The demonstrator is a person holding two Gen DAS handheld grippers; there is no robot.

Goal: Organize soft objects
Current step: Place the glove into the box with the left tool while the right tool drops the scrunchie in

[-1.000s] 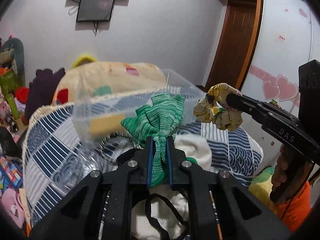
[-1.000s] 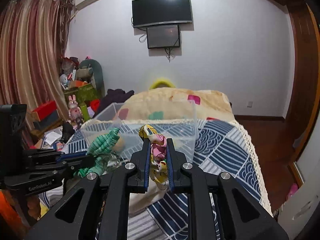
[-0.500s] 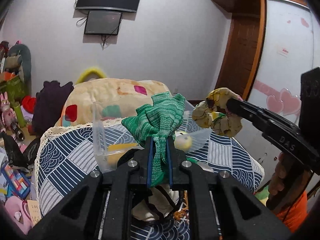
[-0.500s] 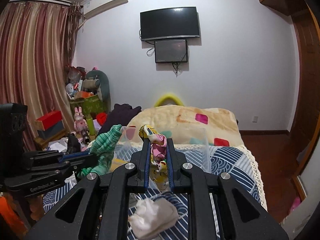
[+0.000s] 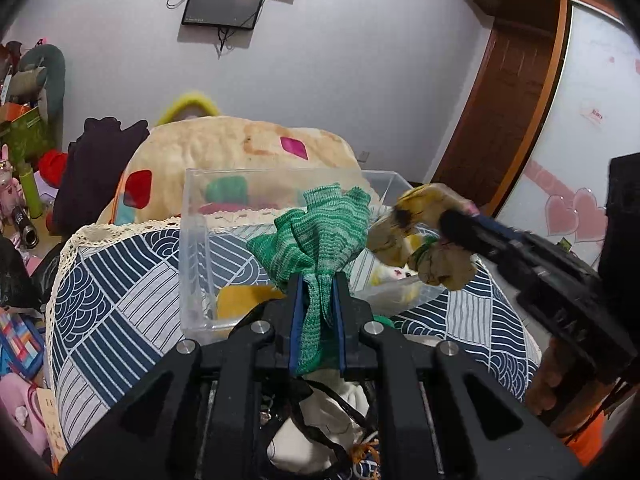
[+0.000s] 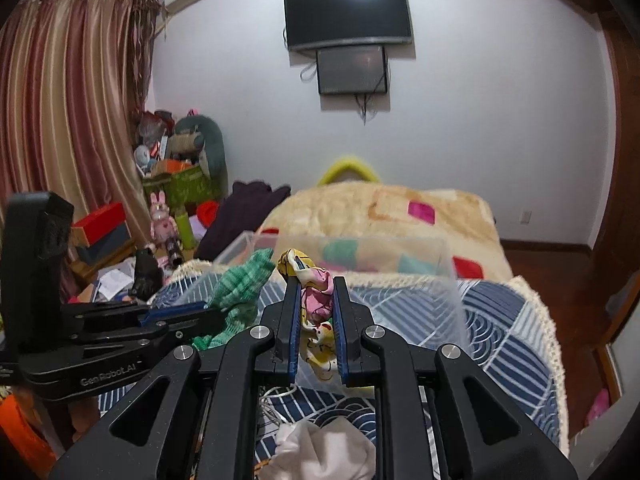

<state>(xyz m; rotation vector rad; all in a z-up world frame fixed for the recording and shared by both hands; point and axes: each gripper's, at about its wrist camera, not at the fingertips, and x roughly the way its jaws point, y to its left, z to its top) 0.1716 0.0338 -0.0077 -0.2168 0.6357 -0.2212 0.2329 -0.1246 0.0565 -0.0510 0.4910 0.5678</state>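
Observation:
My left gripper (image 5: 317, 280) is shut on a green knitted cloth (image 5: 320, 236) and holds it in the air just in front of a clear plastic box (image 5: 192, 248) on the bed. My right gripper (image 6: 316, 280) is shut on a yellow and pink patterned scrunchie (image 6: 316, 296), also in the air near the box (image 6: 448, 280). In the left wrist view the right gripper (image 5: 448, 220) holds the scrunchie (image 5: 424, 240) over the box's right side. In the right wrist view the left gripper (image 6: 216, 312) shows with the green cloth (image 6: 240, 284). Yellow soft items (image 5: 240, 300) lie inside the box.
The bed has a blue and white patterned cover (image 5: 120, 280) and a cream blanket (image 5: 240, 148) behind the box. A white cloth (image 6: 324, 452) and a black cord (image 5: 320, 408) lie under the grippers. Toys and boxes (image 6: 168, 184) crowd the left side.
Both grippers have come lower and nearer the box with their items still held. The view has tilted down, so the open top of the box now shows.

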